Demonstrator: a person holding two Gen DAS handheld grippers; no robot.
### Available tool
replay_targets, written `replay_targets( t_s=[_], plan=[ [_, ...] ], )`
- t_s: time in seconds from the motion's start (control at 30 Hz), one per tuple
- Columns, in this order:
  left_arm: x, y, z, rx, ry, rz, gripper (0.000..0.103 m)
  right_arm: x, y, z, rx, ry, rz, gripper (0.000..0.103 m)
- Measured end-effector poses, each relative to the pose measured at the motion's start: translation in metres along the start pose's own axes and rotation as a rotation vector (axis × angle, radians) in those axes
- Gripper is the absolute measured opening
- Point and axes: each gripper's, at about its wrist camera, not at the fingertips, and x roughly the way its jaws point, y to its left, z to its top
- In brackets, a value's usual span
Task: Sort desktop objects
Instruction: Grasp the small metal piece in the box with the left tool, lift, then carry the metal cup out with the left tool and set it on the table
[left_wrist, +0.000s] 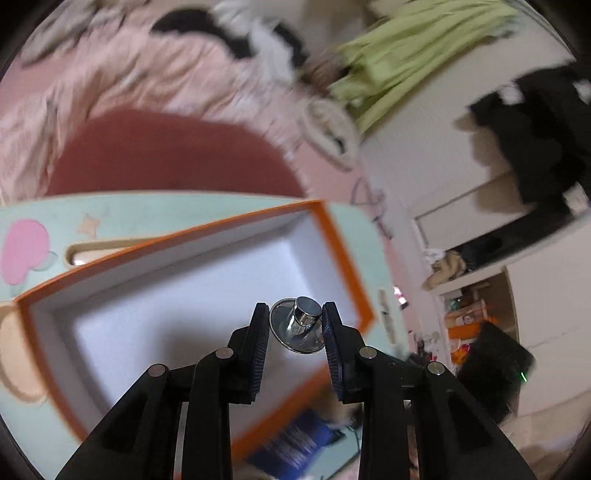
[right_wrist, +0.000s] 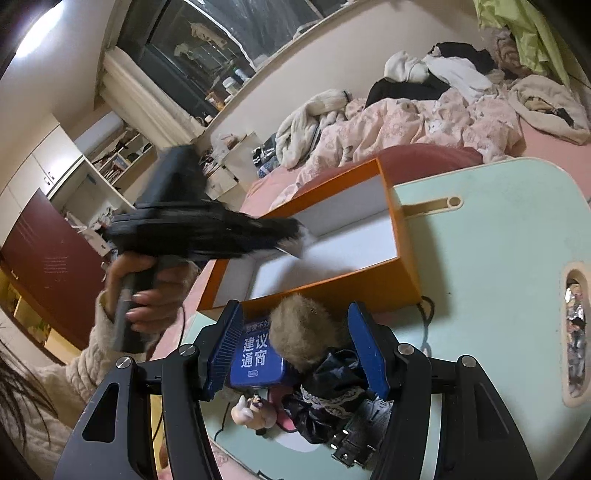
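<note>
The left gripper (left_wrist: 295, 325) grasps a shiny round metal knobbed lid (left_wrist: 297, 326) above the orange-walled white-lined box (left_wrist: 343, 258); the right gripper (right_wrist: 295, 350) stands released around a furry-headed doll (right_wrist: 306, 332) on the mint-green surface (right_wrist: 498, 258).

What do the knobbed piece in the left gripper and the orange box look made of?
Knobbed piece: polished metal by the look, its mirror-bright surface throwing reflections; chrome-coated plastic is possible. Orange box: probably rigid cardboard, with matte orange outside, flat white lining and thin straight walls.

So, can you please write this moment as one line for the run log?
left hand-held gripper: shut on shiny metal piece, over orange box | right hand-held gripper: open around furry doll | box: empty
</note>
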Motion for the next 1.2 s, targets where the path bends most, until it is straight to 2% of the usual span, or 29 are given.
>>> replay_targets(
  t_s=[0.1, 0.17, 0.23, 0.33, 0.37, 0.43, 0.5, 0.57, 0.67, 0.8, 0.87, 0.93, 1.0, 1.07, 1.13, 1.2],
  plan=[
    [-0.02, -0.022, -0.03, 0.094, -0.009, -0.029, 0.027, -0.004, -0.003, 0.001, 0.006, -0.011, -0.008, 0.06],
    [-0.026, -0.026, -0.058, 0.139, 0.002, -0.01, 0.027, -0.005, -0.004, 0.003, 0.007, -0.014, -0.008, 0.06],
    [-0.026, -0.018, -0.076, 0.138, 0.014, 0.068, 0.027, -0.006, -0.003, 0.005, 0.002, -0.019, -0.006, 0.06],
    [-0.01, 0.002, -0.089, 0.09, 0.041, 0.097, 0.027, -0.004, 0.001, 0.011, -0.019, -0.017, -0.009, 0.06],
    [-0.009, 0.011, -0.091, 0.063, 0.021, 0.103, 0.029, -0.001, 0.005, 0.016, -0.039, -0.014, -0.031, 0.06],
    [-0.004, 0.025, -0.087, 0.01, -0.01, 0.105, 0.037, 0.009, 0.011, 0.026, -0.078, 0.005, -0.129, 0.06],
    [-0.002, 0.035, -0.084, -0.025, -0.025, 0.057, 0.04, 0.025, 0.016, 0.04, -0.118, 0.047, -0.225, 0.06],
    [0.0, 0.04, -0.079, -0.044, -0.042, 0.028, 0.041, 0.037, 0.014, 0.048, -0.122, 0.083, -0.252, 0.06],
    [-0.002, 0.043, -0.076, -0.021, -0.082, 0.012, 0.043, 0.047, 0.008, 0.05, -0.134, 0.117, -0.266, 0.06],
    [-0.008, 0.056, -0.073, -0.03, -0.129, 0.007, 0.047, 0.05, 0.014, 0.043, -0.196, 0.126, -0.349, 0.06],
    [-0.012, 0.061, -0.07, -0.048, -0.142, -0.034, 0.047, 0.053, 0.02, 0.039, -0.225, 0.134, -0.391, 0.06],
    [-0.015, 0.059, -0.073, -0.039, -0.162, -0.04, 0.05, 0.055, 0.022, 0.037, -0.258, 0.12, -0.411, 0.06],
    [-0.024, 0.053, -0.085, -0.015, -0.19, 0.009, 0.061, 0.057, 0.019, 0.039, -0.245, 0.109, -0.405, 0.06],
    [-0.036, 0.041, -0.095, 0.044, -0.24, 0.108, 0.067, 0.051, 0.021, 0.04, -0.217, 0.084, -0.396, 0.06],
    [-0.048, 0.026, -0.109, 0.109, -0.298, 0.18, 0.071, 0.039, 0.036, 0.036, -0.239, 0.031, -0.389, 0.06],
    [-0.058, 0.017, -0.122, 0.148, -0.34, 0.222, 0.079, 0.028, 0.054, 0.024, -0.303, -0.017, -0.424, 0.06]
  ],
)
